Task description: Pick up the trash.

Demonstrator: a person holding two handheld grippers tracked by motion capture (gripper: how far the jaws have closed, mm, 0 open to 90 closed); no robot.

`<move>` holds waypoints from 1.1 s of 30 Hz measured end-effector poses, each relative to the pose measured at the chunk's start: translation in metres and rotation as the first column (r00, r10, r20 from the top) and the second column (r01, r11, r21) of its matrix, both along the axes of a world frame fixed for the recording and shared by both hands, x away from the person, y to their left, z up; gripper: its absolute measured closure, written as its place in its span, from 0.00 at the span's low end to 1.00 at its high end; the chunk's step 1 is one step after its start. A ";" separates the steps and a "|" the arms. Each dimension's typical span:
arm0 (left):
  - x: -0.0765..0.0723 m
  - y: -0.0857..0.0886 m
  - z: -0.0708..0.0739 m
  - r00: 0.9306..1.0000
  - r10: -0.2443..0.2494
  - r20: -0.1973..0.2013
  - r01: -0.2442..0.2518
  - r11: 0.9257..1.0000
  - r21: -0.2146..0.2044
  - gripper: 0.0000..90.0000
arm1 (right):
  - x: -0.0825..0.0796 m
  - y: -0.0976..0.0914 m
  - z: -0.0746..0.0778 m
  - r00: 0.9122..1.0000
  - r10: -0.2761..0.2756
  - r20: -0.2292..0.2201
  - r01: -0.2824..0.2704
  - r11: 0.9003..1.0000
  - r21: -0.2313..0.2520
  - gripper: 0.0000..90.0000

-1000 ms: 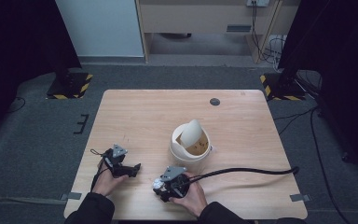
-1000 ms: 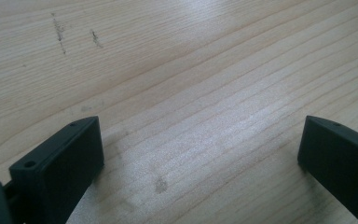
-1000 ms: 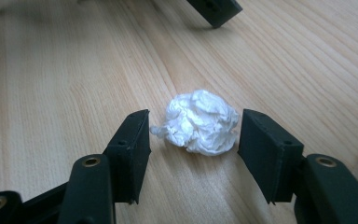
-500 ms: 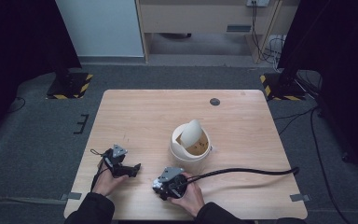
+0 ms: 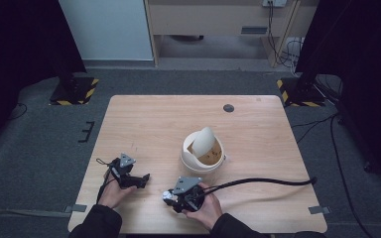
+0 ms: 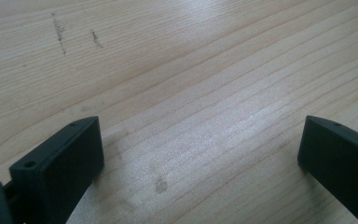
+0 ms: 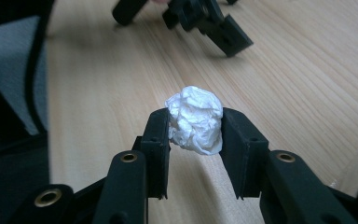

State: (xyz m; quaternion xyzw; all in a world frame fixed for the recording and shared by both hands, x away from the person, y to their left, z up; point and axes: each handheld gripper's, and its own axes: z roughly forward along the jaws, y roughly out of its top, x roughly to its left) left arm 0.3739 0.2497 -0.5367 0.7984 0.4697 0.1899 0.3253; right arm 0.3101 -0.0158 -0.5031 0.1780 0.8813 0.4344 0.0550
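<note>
Almost nothing has moved since the frame 1 second back: both grippers sit where they did at the near edge of the pale wooden table (image 5: 149, 124), and the cream swing-lid bin (image 5: 203, 152) has not shifted. My right gripper (image 7: 195, 128) is clamped on a crumpled white paper ball (image 7: 195, 123), pinched between its 2 black jaws just above the wood; in the high view that gripper (image 5: 171, 197) lies near and slightly left of the bin, with its cable trailing off to the right. My left gripper (image 6: 200, 154) has its jaws spread wide with nothing between them but bare wood grain, and in the high view it (image 5: 141, 179) rests further left, well apart from the bin. I judge the step in hand to be carrying the ball to the bin and dropping it through the tilted lid, which stands partly open and shows a brownish inside. To do it well I would keep the squeeze steady, lift clear of the table before swinging far and right, come in above the rim on the open side of the flap, and release only once the ball hangs over the opening. The paper is light and springy, so a loose grip could let it slip.
</note>
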 end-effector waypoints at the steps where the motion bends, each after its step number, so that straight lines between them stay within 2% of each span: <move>1: 0.000 0.000 0.000 1.000 0.000 0.000 0.000 1.000 0.000 0.00 | -0.001 -0.003 0.004 1.000 0.005 0.000 -0.005 1.000 0.014 0.70; 10: 0.000 0.000 0.000 1.000 0.000 0.000 0.000 1.000 0.001 0.00 | -0.005 -0.034 0.025 1.000 0.023 -0.004 -0.023 0.994 0.111 0.70; 16: 0.000 0.000 0.000 1.000 0.000 0.000 0.000 1.000 0.001 0.00 | -0.010 -0.050 0.034 0.999 0.032 0.004 -0.032 0.988 0.150 0.70; 23: 0.000 0.000 0.000 1.000 0.000 0.000 0.000 1.000 0.002 0.00 | -0.014 -0.063 0.054 0.998 0.051 0.031 -0.056 0.975 0.216 0.70; 32: 0.000 0.000 0.000 1.000 -0.002 -0.001 0.002 1.000 0.004 0.00 | -0.011 -0.087 0.075 0.999 0.021 0.046 -0.033 0.958 0.285 0.70; 33: 0.000 0.000 0.000 1.000 -0.002 -0.001 0.002 1.000 0.004 0.00 | -0.010 -0.090 0.078 0.999 0.012 0.046 -0.025 0.954 0.299 0.70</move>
